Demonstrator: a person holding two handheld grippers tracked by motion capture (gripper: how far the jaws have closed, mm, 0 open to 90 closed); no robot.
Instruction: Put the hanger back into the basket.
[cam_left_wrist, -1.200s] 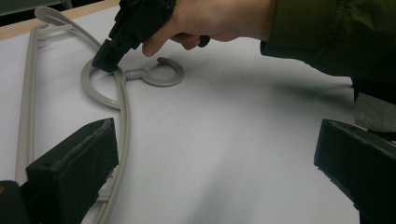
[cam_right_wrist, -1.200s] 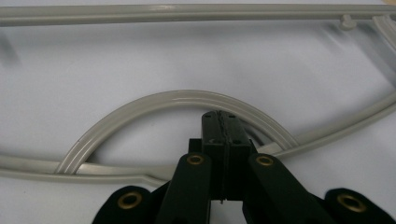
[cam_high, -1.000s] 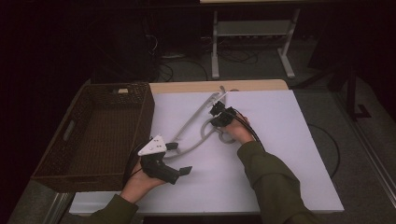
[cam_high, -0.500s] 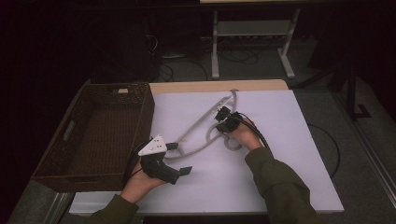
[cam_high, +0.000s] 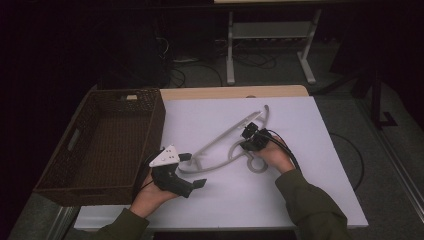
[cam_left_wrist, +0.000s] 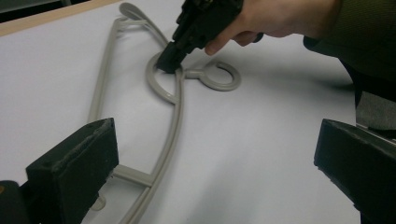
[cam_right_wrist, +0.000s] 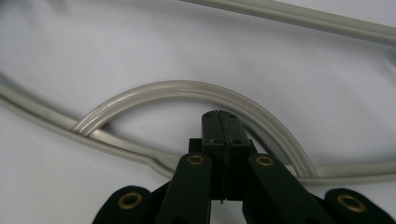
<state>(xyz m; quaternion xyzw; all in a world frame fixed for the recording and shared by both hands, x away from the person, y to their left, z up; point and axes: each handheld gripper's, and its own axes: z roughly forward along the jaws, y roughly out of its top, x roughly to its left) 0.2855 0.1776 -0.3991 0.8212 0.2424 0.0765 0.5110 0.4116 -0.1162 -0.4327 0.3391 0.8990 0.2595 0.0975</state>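
Apparently mid-pickup, the right gripper (cam_high: 248, 141) sat with jaws pressed together at the arched neck of the grey hanger (cam_high: 225, 139) lying flat on the white table (cam_high: 320, 165), while the left gripper (cam_high: 192, 170) waited wide open, so lifting toward the wicker basket (cam_high: 60, 170) looked next.

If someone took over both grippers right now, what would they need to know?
Left gripper: open, holding nothing, beside the hanger's lower end.
Right gripper: jaws together, tips at the hanger's curved neck by its hook; whether they pinch it is hard to tell.
The hanger lies flat on the white table; the basket stands at the left.
Done: hanger reached. Left: probably lifting it, perhaps into the basket.
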